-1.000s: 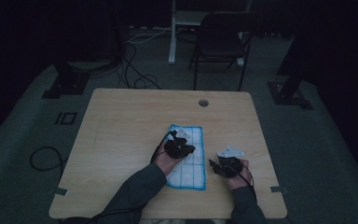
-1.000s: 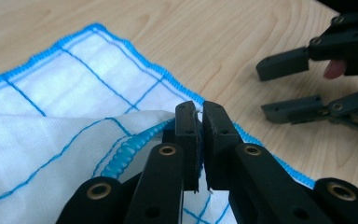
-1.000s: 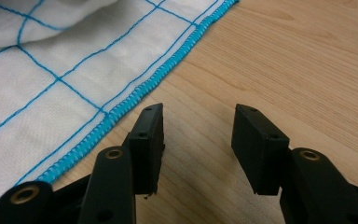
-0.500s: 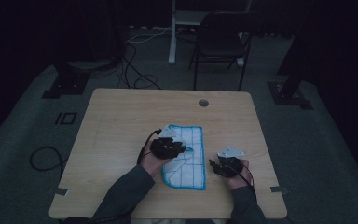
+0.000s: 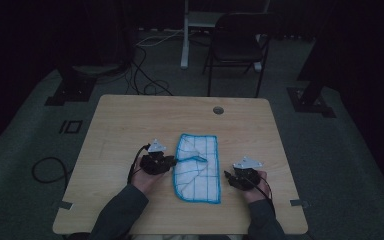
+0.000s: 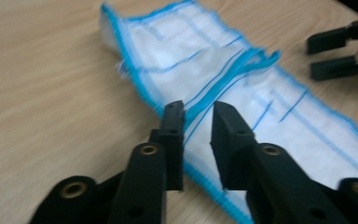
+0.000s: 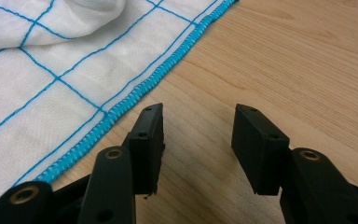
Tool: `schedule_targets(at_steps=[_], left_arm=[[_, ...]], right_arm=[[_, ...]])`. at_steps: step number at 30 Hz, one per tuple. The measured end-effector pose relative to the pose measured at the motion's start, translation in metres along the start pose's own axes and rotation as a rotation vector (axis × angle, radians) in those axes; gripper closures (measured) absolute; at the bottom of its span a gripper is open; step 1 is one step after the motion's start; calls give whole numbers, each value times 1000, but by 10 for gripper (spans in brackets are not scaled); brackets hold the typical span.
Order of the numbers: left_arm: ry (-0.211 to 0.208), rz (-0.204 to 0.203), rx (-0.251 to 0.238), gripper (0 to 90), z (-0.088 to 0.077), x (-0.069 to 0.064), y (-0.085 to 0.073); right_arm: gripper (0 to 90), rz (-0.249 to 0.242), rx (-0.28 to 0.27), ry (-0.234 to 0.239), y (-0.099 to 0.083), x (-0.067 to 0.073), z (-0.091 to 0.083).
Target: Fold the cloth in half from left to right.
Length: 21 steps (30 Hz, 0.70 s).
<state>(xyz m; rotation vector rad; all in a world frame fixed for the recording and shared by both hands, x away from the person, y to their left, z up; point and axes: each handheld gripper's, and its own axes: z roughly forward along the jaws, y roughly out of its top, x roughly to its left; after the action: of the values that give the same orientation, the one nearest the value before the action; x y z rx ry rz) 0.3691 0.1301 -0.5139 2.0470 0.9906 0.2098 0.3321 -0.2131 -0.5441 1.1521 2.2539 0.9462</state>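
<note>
1. White woven cloth with blue grid lines and a bright blue stitched hem [image 5: 198,167] lies flat on the pale wooden table [image 5: 120,125], partly folded, a hem ridge crossing its middle.
2. Left gripper [image 5: 172,161], at the cloth's left edge, has just been opening its jaws; they stand slightly apart over the hem, pressing nothing.
3. Right gripper [image 5: 226,174] sits just beside the cloth's right hem, jaws apart and empty over bare wood.

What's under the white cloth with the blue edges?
The cloth lies flat on the wooden table, so table shows all around it. One flap is folded over on top. Whatever sits directly beneath the cloth is covered.
</note>
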Motion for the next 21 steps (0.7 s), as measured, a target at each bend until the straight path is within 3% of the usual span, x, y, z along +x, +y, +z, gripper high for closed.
schedule_targets(at_steps=[4,10,18,21], left_arm=[[-7,-27,8,615,5,4,-3],[-27,-41,35,554,17,6,-2],[-48,-44,59,553,28,3,-2],[-59,-44,70,625,27,3,-4]], right_arm=[[537,0,0,-1,0,0,0],[536,0,1,-1,0,0,0],[532,1,1,1,0,0,0],[531,1,1,1,0,-1,0]])
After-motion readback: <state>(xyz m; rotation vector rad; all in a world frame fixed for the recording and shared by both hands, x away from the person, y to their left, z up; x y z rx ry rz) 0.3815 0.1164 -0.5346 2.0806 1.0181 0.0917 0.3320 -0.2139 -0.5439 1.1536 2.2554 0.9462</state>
